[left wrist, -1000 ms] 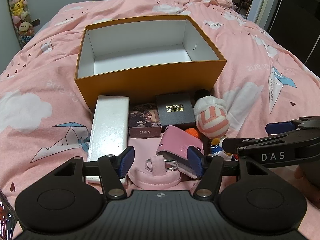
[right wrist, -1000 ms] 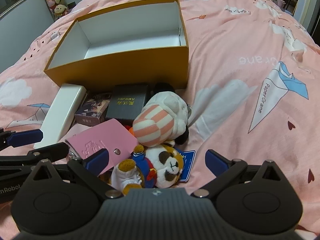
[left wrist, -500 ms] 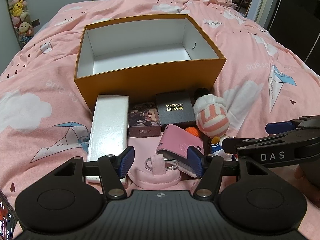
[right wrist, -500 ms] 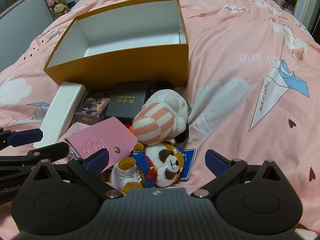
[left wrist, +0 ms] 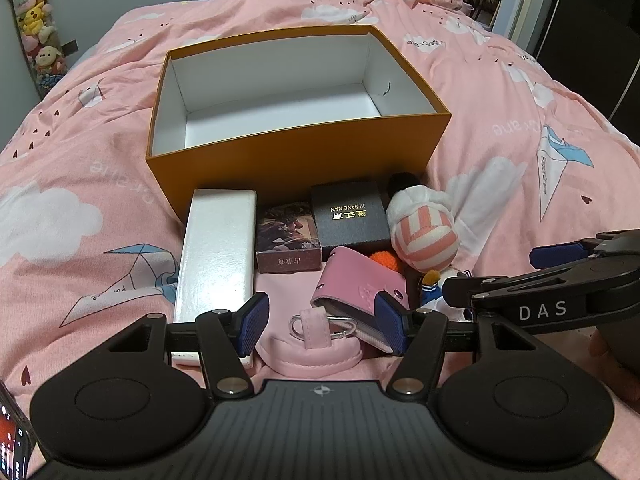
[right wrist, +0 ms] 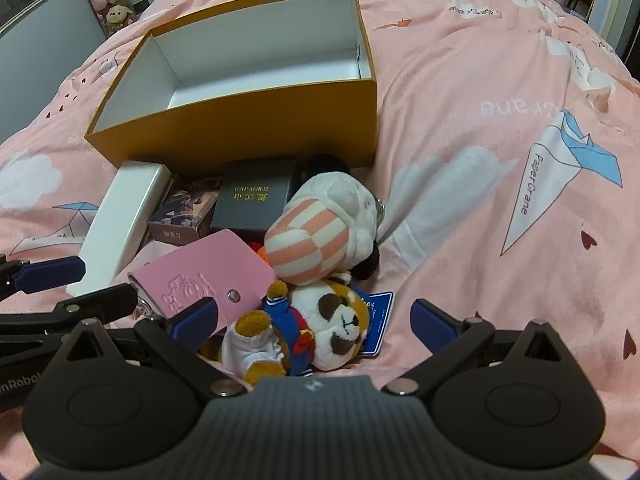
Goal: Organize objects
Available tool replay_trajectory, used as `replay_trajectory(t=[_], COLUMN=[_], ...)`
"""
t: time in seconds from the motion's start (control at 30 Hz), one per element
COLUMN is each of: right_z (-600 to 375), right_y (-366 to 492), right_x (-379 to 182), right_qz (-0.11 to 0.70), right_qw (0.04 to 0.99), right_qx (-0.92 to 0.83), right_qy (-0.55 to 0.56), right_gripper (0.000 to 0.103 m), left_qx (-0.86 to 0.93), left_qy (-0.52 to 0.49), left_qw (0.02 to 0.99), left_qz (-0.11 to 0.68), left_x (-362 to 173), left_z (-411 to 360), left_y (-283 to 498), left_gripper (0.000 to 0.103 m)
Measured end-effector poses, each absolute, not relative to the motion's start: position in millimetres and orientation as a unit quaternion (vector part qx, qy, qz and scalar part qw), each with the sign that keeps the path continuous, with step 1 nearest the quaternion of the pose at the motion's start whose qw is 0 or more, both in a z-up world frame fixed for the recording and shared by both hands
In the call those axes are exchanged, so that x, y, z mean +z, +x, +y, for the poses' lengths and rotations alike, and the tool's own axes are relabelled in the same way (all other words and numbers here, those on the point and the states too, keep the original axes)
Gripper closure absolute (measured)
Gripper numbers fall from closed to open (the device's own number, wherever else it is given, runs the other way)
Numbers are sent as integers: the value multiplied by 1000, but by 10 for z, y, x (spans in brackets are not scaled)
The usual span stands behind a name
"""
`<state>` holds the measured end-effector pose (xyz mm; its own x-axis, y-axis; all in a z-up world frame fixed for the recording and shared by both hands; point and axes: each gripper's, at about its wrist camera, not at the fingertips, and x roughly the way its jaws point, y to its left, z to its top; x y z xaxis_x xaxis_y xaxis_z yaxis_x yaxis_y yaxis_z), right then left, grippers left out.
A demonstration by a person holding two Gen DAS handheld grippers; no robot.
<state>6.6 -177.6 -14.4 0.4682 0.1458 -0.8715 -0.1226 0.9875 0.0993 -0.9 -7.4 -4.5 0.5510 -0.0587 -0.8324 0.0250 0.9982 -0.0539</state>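
Note:
An empty orange box with a white inside stands on the bed; it also shows in the right wrist view. In front of it lie a long white box, a small picture box, a black box, a pink wallet and a striped plush. My left gripper is open around the wallet's strap end. My right gripper is open over a panda plush, beside the pink wallet and striped plush.
The pink patterned bedspread spreads around the box. Stuffed toys hang at the far left wall. A dark doorway and cabinet stand at the right. The right gripper's arm crosses the left wrist view.

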Motion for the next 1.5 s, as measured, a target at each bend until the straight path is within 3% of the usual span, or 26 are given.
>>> replay_trajectory(t=[0.7,0.9,0.97,1.5], right_z=[-1694,-1585,-1546,-1260], right_y=[301,517,612,1144], right_x=[-130,-49,-29,-191], right_qz=[530,520,517,531], right_qw=[842,845,845,826], right_qx=[98,120,135,187], right_qy=[-18,-31,-28,-25], right_gripper=[2,12,16,17], left_qx=[-68,-50,-59,-2], left_qy=[-39,-4,-3,11], left_qw=[862,865,858,798], left_qz=[501,498,510,602], left_x=[48,76,23,-575], left_z=[122,273,336,576], left_y=[292,495,576,985], left_gripper=[34,28,24,23])
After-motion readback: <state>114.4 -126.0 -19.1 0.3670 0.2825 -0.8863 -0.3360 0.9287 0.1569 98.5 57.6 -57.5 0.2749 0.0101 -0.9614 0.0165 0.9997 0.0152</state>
